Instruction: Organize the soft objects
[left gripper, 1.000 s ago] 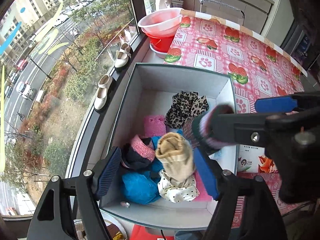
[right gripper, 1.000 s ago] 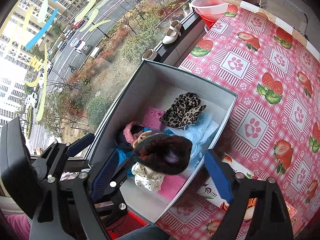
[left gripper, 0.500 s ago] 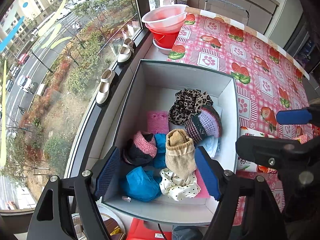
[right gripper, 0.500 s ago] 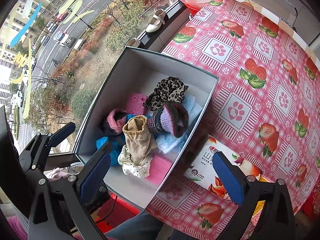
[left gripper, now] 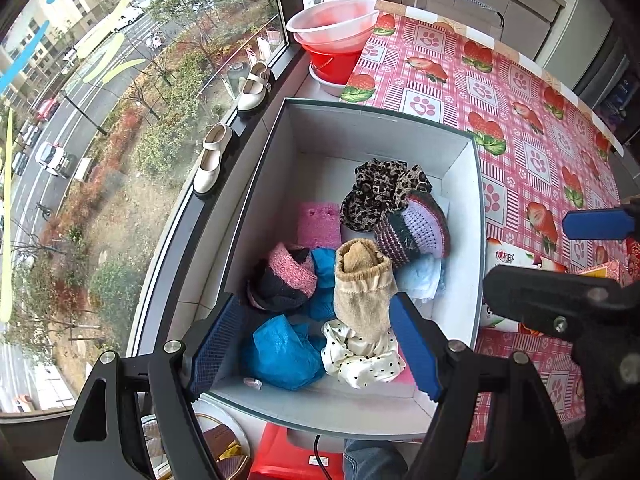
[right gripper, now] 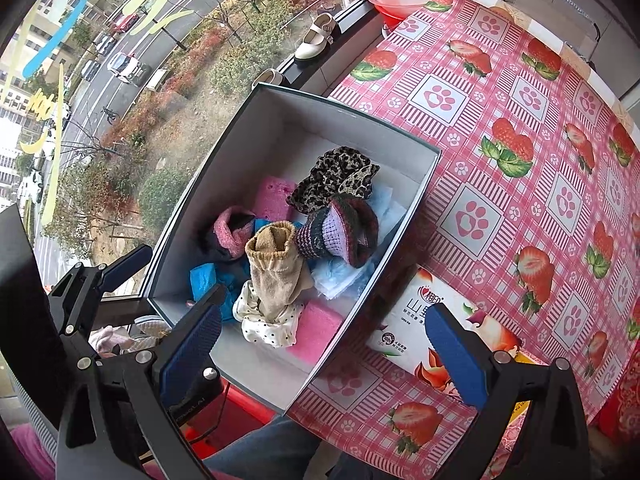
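Both tongs wide and empty above the box [left gripper: 478, 216], left gripper [left gripper: 316, 348] straddling the beige sock [left gripper: 362, 292], right gripper [right gripper: 324, 344] over the box's near corner.

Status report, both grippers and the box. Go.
Left gripper open, empty, above box. Right gripper open, empty. Striped knit hat lies in box on pile. Nothing in the way.

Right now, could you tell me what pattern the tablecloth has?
The tablecloth is pink-and-white checked, with strawberries and paw prints; the right wrist view shows it best.
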